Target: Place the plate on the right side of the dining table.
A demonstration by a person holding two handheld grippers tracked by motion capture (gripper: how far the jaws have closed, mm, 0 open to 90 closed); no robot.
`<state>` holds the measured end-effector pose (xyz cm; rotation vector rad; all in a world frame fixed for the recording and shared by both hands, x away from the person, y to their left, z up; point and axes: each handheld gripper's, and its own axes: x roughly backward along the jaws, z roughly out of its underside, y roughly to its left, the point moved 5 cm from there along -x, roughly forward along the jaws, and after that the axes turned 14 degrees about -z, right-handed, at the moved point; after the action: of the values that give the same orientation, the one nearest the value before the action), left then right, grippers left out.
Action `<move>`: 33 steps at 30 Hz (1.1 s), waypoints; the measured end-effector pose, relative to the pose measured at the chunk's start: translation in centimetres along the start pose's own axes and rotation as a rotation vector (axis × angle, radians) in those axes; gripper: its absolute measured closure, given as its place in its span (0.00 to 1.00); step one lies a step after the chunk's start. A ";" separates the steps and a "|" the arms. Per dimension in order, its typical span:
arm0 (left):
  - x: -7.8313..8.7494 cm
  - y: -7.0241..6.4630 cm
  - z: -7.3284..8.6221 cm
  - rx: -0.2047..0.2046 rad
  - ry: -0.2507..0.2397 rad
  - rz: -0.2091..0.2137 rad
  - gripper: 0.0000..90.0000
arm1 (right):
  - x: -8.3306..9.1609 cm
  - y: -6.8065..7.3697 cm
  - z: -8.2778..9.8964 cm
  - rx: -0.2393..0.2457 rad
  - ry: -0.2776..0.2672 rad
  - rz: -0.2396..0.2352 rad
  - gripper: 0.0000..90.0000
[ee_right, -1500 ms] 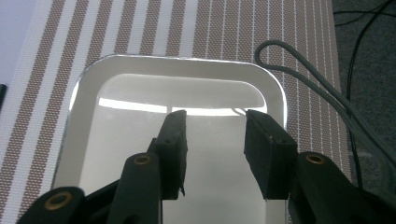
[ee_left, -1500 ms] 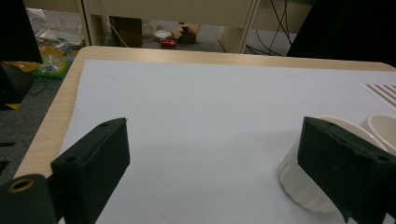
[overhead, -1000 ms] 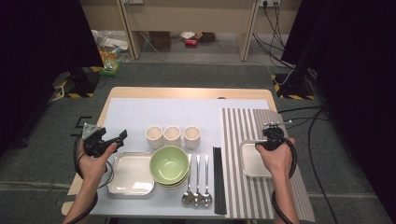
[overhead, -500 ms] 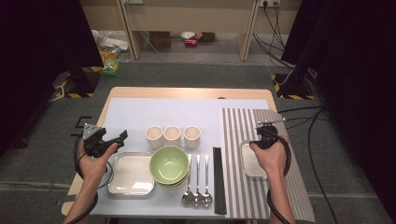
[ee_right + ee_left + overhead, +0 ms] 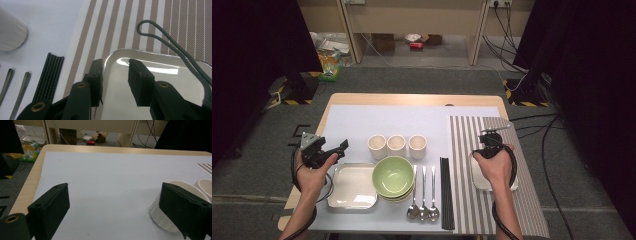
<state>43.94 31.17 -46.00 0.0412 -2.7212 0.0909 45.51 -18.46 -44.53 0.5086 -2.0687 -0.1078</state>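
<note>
Fingers of the left gripper (image 5: 112, 212) are held spread wide with nothing between them, above the white mat (image 5: 412, 120), left of the three cups (image 5: 396, 145); the nearest cup (image 5: 172, 205) is seen just behind one finger. Past the green bowl (image 5: 393, 176), spoons (image 5: 423, 192) and black chopsticks (image 5: 446, 192), the right gripper (image 5: 115, 82) is found at the metal tray (image 5: 160, 82) on the striped mat (image 5: 155, 27). Its jaws have just been closing and stand partly apart, straddling the tray's left rim, not yet pressed on it.
</note>
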 end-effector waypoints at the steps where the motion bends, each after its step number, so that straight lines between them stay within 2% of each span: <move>1: 0.0 0.0 0.0 0.001 0.000 0.000 0.10 | 0.0 0.1 0.0 -0.001 0.001 0.000 0.72; 8: 0.0 0.0 0.0 -0.001 0.000 0.004 0.10 | -0.2 0.6 -0.1 0.002 0.002 -0.006 0.72; 21: 0.1 -0.1 -0.1 -0.004 -0.001 0.005 0.10 | -0.6 2.9 -0.7 0.034 0.007 -0.038 0.70; 33: 0.1 -0.1 -0.1 -0.003 -0.002 0.006 0.10 | -0.8 3.9 -0.5 0.046 0.011 -0.062 0.69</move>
<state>43.89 31.03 -45.87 0.0320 -2.7236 0.0889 45.12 -14.52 -43.85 0.6005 -2.0493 -0.0938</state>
